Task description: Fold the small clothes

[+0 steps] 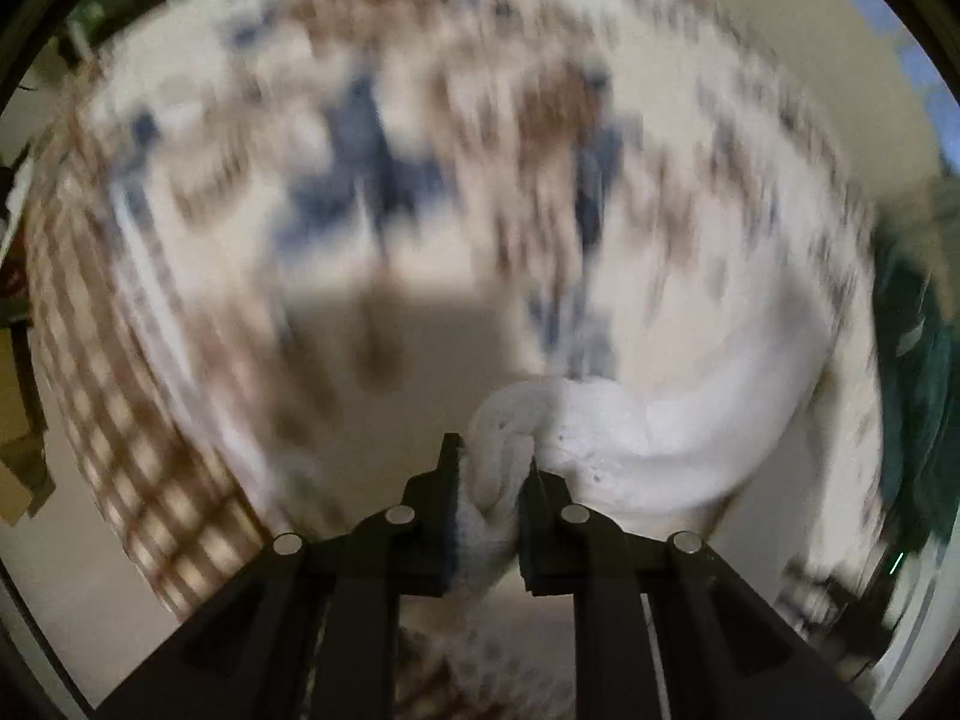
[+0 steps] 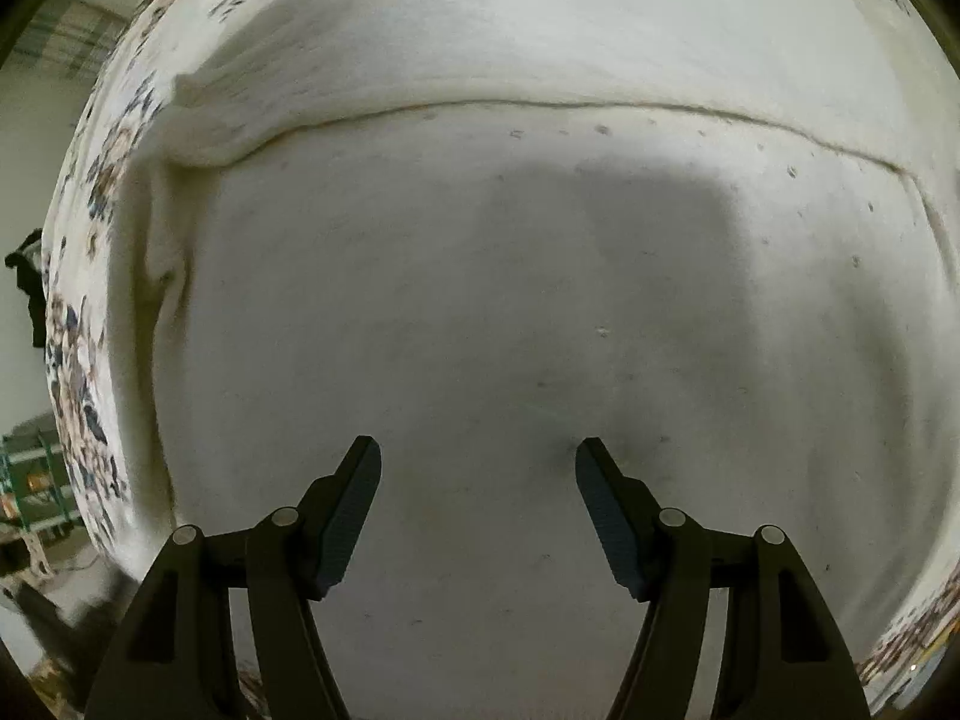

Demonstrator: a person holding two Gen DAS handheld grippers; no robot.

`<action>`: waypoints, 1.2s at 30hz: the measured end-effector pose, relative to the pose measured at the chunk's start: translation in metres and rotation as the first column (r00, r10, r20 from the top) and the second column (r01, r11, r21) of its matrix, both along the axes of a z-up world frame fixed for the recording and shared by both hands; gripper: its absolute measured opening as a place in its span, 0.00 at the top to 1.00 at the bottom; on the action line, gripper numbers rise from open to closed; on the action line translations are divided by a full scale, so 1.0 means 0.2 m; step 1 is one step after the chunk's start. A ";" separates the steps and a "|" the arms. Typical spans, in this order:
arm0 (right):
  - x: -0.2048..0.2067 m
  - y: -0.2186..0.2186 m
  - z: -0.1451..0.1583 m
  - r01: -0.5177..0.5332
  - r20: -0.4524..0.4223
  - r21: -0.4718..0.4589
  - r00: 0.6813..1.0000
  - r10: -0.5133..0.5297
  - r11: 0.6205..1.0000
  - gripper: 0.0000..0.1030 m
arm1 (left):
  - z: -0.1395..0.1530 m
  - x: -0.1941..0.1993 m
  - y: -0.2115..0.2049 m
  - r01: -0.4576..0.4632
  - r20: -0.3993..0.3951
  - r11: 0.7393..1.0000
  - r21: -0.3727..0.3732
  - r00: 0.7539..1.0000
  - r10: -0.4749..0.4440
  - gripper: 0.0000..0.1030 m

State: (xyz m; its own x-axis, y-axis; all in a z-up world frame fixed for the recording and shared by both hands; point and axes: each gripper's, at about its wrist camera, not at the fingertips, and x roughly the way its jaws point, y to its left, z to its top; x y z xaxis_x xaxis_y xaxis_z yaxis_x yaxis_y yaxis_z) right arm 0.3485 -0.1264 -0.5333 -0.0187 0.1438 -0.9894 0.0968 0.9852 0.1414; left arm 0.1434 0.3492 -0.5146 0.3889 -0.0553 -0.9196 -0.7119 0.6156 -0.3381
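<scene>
In the left wrist view my left gripper (image 1: 492, 462) is shut on a bunched edge of a white garment (image 1: 648, 444), which trails off to the right over a patterned cloth surface (image 1: 372, 168); the view is blurred by motion. In the right wrist view my right gripper (image 2: 478, 462) is open and empty, close above the flat white garment (image 2: 510, 312). A seam or folded edge (image 2: 540, 105) runs across the garment's far side. The garment's left edge is rumpled.
A white tablecloth with blue and brown print (image 2: 78, 360) lies under the garment. A brown checked cloth (image 1: 120, 420) hangs at the left of the left wrist view, a dark green item (image 1: 912, 390) at the right. Green shelving (image 2: 36, 474) stands beyond the table.
</scene>
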 end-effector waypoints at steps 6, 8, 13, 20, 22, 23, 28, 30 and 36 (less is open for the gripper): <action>0.03 0.16 0.00 -0.016 0.059 -0.006 0.998 0.016 1.000 0.33 | 0.20 0.13 0.46 -0.167 0.166 0.981 0.104 0.975 0.148 0.85; 0.05 0.21 -0.02 -0.020 0.059 -0.021 0.998 0.021 1.000 0.32 | 0.17 0.16 0.56 -0.201 0.193 0.978 0.062 0.963 0.186 0.81; 0.09 0.32 -0.01 -0.038 0.062 -0.058 0.997 0.041 0.998 0.25 | 0.05 0.11 0.62 -0.294 0.187 0.954 -0.053 0.936 0.299 0.42; 0.15 0.30 0.07 -0.041 0.166 -0.289 0.982 0.093 0.956 0.03 | -0.24 0.07 0.51 -0.362 0.113 0.898 -0.251 0.910 0.399 0.35; 0.19 0.26 0.08 -0.033 0.180 -0.354 0.978 0.103 0.935 0.03 | -0.32 0.13 0.50 -0.351 0.096 0.893 -0.283 0.916 0.390 0.35; 0.21 0.24 0.08 -0.027 0.177 -0.373 0.979 0.100 0.927 0.03 | -0.36 0.17 0.50 -0.355 0.084 0.892 -0.280 0.916 0.391 0.35; 0.33 0.26 0.08 -0.008 0.198 -0.434 0.975 0.104 0.901 0.03 | -0.36 0.32 0.59 -0.402 0.123 0.908 -0.115 0.902 0.415 0.62; 0.36 0.28 0.09 -0.027 0.206 -0.485 0.968 0.144 0.874 0.03 | -0.29 0.40 0.61 -0.350 0.127 0.937 -0.011 0.929 0.349 0.93; 0.42 0.28 0.13 -0.050 0.232 -0.532 0.952 0.202 0.845 0.03 | 0.09 0.51 0.63 -0.283 0.205 0.938 0.201 0.948 0.242 0.93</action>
